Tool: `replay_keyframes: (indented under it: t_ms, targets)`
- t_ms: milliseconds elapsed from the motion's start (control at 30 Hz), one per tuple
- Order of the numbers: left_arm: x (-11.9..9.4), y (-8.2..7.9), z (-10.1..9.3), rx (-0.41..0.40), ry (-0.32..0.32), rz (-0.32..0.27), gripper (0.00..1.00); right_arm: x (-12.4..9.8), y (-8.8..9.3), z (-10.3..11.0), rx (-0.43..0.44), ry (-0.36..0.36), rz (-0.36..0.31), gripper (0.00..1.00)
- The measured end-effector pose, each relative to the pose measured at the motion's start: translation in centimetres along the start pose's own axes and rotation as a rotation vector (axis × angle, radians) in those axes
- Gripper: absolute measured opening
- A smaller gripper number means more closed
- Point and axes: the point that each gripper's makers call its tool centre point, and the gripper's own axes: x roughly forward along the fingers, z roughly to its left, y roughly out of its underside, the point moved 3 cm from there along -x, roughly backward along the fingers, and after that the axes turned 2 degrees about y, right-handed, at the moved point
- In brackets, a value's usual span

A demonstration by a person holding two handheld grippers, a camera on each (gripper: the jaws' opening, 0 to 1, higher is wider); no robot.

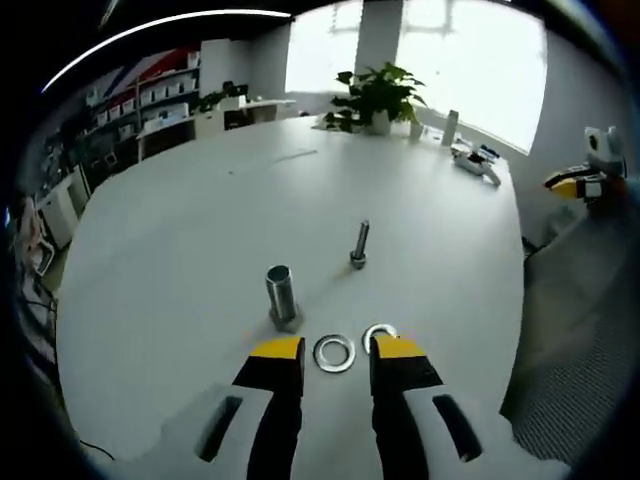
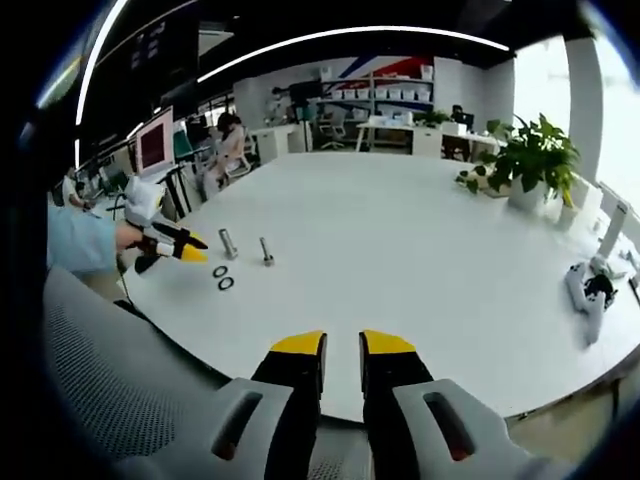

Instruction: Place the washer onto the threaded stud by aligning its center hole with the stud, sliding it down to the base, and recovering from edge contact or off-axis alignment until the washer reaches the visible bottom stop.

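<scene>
left hand-held gripper (image 1: 336, 350): open, holding nothing, around the flat silver metal ring washer (image 1: 334, 353).
right hand-held gripper (image 2: 342, 345): open, empty.
tip: pinch the rim, keep it flat over the thick grey threaded stud (image 1: 281, 293).

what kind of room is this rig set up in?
Probably an open-plan office or lab: a large white table with a potted plant, storage shelves along the back wall, and a monitor on a side desk.
</scene>
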Motion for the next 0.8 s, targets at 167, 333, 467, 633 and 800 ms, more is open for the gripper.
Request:
replay_keyframes:
  t_ms: [167,333,467,633,800]
  targets:
    - [1.6,1.0,0.8,0.042,0.048,0.096,0.19,0.0,0.0,-0.1,0.013,0.001,0.002,0.15]
    - [2.7,1.2,1.6,0.064,0.054,0.125,0.19,0.1,-0.1,0.1,0.014,-0.005,0.007,0.15]
    - [3.1,1.5,1.7,0.078,0.064,0.140,0.19,0.2,-0.2,0.2,0.017,-0.009,0.010,0.15]
    - [3.3,1.8,1.4,0.102,0.073,0.169,0.19,0.3,-0.2,0.3,0.020,-0.012,0.012,0.15]
    - [3.0,2.1,1.7,0.151,0.048,0.192,0.16,0.2,-0.1,0.4,0.024,-0.019,0.014,0.14]
